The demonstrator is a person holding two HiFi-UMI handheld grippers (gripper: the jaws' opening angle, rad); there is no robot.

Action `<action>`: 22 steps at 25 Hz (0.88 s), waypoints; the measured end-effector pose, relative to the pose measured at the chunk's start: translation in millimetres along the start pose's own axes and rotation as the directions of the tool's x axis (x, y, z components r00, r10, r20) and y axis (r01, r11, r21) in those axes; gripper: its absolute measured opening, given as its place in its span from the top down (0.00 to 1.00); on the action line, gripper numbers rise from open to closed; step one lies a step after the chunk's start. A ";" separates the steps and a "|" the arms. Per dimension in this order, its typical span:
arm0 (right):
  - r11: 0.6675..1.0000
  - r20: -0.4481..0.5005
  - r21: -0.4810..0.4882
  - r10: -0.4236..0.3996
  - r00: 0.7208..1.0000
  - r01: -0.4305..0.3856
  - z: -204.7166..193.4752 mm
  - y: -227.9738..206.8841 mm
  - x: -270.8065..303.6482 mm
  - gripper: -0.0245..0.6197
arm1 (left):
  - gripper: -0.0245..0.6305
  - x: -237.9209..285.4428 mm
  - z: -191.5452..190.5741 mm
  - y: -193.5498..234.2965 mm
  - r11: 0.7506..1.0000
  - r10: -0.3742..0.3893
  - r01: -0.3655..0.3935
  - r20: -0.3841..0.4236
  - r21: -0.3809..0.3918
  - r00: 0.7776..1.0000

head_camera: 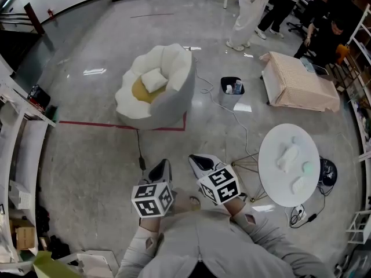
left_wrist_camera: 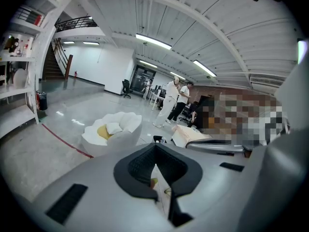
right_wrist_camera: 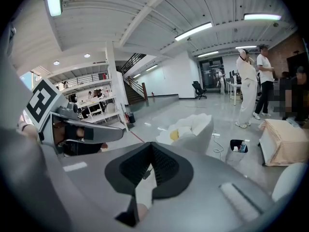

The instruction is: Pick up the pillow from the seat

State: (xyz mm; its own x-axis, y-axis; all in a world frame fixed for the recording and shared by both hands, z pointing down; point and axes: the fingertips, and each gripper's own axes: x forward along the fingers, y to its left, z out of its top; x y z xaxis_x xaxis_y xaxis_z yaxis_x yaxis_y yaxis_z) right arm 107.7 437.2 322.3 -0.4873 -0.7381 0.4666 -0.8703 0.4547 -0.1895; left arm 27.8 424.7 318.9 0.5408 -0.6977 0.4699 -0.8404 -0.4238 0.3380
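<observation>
A small white pillow (head_camera: 154, 79) lies on a yellow cushion in a white petal-shaped seat (head_camera: 177, 97) standing on the floor well ahead of me. The left gripper view shows the pillow (left_wrist_camera: 114, 128) and seat (left_wrist_camera: 126, 135) at a distance. In the right gripper view the pillow (right_wrist_camera: 185, 131) sits low in the seat (right_wrist_camera: 205, 128). My left gripper (head_camera: 162, 168) and right gripper (head_camera: 200, 162) are held side by side close to my body, far short of the seat. Both are shut and empty, as the left gripper (left_wrist_camera: 155, 151) and right gripper (right_wrist_camera: 150, 149) show in their own views.
A red tape line (head_camera: 93, 123) runs along the seat's near side and a black cable (head_camera: 139, 146) trails toward me. A black bin (head_camera: 232, 86), a beige covered box (head_camera: 301, 83) and a round white table (head_camera: 272, 149) stand right. Shelves (head_camera: 17, 155) line the left. People (head_camera: 249, 10) stand behind.
</observation>
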 end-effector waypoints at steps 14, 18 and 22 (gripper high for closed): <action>1.000 -0.029 0.022 0.011 1.000 -0.010 9.5 -18.2 36.7 0.96 | 0.96 30.5 8.9 26.4 0.999 0.017 -0.017 -0.031 -0.027 0.999; 1.000 -0.037 0.028 0.011 0.999 -0.010 23.1 -25.8 61.8 0.96 | 0.96 43.8 26.0 41.8 0.999 0.018 -0.019 -0.031 -0.032 0.999; 0.999 -0.059 0.031 0.019 0.998 -0.017 31.2 -29.7 93.1 0.96 | 0.96 58.2 38.8 65.5 0.999 0.028 -0.030 -0.043 -0.038 0.999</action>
State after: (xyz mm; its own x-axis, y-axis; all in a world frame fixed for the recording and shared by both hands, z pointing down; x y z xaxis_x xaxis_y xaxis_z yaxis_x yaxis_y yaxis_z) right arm 86.0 339.4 344.4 -0.4988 -0.6985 0.5131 -0.8635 0.4516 -0.2246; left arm 2.8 333.9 336.8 0.5179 -0.6840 0.5138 -0.8542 -0.3803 0.3546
